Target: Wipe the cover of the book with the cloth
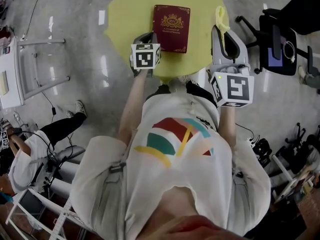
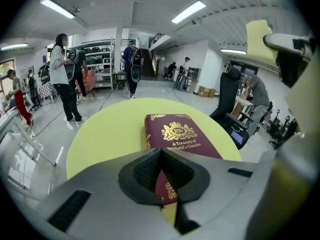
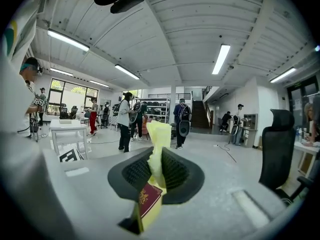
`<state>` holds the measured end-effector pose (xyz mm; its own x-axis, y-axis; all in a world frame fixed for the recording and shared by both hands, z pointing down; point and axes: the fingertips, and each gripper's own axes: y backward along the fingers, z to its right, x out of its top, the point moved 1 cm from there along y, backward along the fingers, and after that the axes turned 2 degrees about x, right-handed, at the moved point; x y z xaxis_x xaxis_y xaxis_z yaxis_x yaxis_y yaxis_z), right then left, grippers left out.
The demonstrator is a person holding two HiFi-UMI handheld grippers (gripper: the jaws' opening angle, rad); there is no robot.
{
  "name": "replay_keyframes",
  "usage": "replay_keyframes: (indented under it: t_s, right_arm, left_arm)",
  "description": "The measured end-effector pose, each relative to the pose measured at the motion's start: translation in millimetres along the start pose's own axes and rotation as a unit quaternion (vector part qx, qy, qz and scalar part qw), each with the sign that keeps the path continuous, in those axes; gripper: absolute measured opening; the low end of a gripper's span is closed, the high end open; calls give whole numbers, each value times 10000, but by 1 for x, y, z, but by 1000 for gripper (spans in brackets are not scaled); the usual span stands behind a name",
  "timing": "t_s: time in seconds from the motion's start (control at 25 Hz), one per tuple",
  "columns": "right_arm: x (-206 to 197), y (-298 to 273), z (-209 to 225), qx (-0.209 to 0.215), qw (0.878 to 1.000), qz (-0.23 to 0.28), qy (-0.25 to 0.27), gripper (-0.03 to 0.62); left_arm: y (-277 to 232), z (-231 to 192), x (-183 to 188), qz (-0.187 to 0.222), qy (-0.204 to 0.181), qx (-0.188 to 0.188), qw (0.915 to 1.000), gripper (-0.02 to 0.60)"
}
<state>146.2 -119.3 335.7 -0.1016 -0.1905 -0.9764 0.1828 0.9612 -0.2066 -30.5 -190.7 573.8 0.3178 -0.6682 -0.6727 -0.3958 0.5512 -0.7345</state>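
A maroon book (image 1: 171, 28) with a gold crest lies closed on the round yellow table (image 1: 125, 9). My left gripper (image 1: 148, 35) hovers at the book's near left corner, shut with nothing in it. In the left gripper view the book (image 2: 180, 136) lies just beyond the shut jaws of the left gripper (image 2: 161, 156). My right gripper (image 1: 220, 30) is held over the table's right edge, to the right of the book, shut on a yellow cloth (image 1: 220, 15). In the right gripper view the cloth (image 3: 157, 141) sticks up from the right gripper (image 3: 156, 159), and the book (image 3: 146, 200) shows below.
A black office chair (image 1: 280, 39) stands right of the table. A white metal-framed table (image 1: 20, 69) is at the left, and a seated person (image 1: 30, 149) is at lower left. Several people (image 2: 62, 74) stand far across the room.
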Motion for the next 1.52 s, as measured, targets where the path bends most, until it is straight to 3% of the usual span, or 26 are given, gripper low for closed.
replay_keyframes:
  t_s: [0.28, 0.72, 0.92, 1.04, 1.24, 1.4, 1.52]
  right_arm:
    - [-14, -9, -6, 131, 9996, -262, 61, 28]
    - [-36, -32, -14, 416, 9964, -654, 352, 28]
    - [-58, -62, -14, 587, 9860, -1127, 1082, 28]
    - [-88, -99, -10, 760, 9590, -1763, 2085, 28]
    - [-149, -158, -7, 1252, 8941, -2585, 3438, 28]
    - [-187, -179, -7, 1623, 8417, -3086, 4123, 28]
    - [-204, -187, -9, 1783, 8199, -3335, 4299, 28]
  left_arm:
    - [-19, 2, -22, -502, -6, -144, 9986, 15]
    - [-22, 5, -23, -642, -134, -161, 9977, 15]
    - [-22, 6, -23, -686, -143, -201, 9973, 15]
    - [-22, 6, -23, -700, -159, -215, 9972, 15]
    - [-24, 6, -24, -712, -101, -283, 9970, 15]
    - [-24, 7, -25, -676, 179, -364, 9969, 15]
    - [-23, 8, -24, -645, 263, -388, 9968, 15]
